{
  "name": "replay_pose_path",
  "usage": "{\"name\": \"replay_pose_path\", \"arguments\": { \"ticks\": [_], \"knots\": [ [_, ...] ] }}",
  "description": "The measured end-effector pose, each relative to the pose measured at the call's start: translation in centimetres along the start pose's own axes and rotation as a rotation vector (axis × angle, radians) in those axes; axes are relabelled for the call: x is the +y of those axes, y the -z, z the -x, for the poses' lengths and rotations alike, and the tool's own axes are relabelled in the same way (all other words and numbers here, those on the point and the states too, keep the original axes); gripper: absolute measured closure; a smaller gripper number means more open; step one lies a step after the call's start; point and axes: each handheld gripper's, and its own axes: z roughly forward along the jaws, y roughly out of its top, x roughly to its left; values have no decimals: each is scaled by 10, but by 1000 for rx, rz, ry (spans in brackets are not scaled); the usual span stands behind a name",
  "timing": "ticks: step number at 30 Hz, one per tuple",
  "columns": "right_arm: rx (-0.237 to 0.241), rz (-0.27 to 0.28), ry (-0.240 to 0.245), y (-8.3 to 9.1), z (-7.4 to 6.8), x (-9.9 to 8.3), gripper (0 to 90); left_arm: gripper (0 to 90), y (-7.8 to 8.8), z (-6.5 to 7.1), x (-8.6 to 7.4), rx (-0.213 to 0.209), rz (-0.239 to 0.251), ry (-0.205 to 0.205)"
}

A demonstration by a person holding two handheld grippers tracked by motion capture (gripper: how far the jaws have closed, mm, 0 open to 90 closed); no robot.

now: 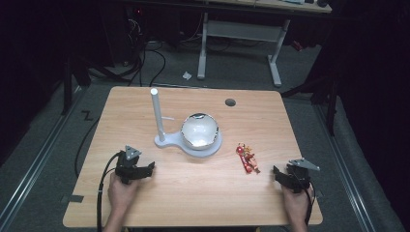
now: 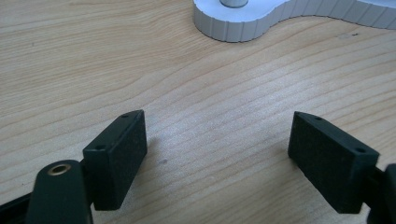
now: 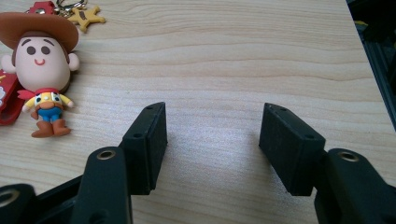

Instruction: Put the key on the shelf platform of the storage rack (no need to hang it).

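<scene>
A cowboy figure keychain (image 1: pixel 247 158) lies flat on the wooden table (image 1: pixel 193 203), right of centre; in the right gripper view the cowboy figure (image 3: pixel 41 70) with its brown hat sits at the upper left, beyond my left jaw. My right gripper (image 1: pixel 283 175) rests near the table's right front, open, with bare wood between its jaws. My left gripper (image 1: pixel 145 169) rests at the front left, also open over bare wood (image 2: pixel 217 140). A white stand (image 1: pixel 188 142) with an upright post (image 1: pixel 155 113) holds a shiny bowl (image 1: pixel 199 130) at the table's centre.
A dark round hole (image 1: pixel 230 102) marks the table's far side. The stand's white ribbed base (image 2: pixel 243 23) lies ahead of the left gripper. A star charm (image 3: pixel 86 16) and red strap (image 3: pixel 9 105) belong to the keychain. The table's right edge (image 3: pixel 369 60) is close to the right gripper.
</scene>
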Motion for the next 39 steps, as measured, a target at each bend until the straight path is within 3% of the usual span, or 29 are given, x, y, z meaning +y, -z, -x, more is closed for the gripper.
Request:
{"name": "replay_pose_path", "arguments": {
  "ticks": [12,26,32,39],
  "knots": [
    [0,0,1,0,0,0,416,200,0,0,0,0,0,0],
    [36,-20,23,1,-2,2,378,200,0,0,0,0,-1,0],
    [81,2,30,9,-10,4,404,200,0,0,0,0,0,0],
    [108,52,84,19,-28,9,388,200,0,0,0,-1,-1,0]
  ]
}}
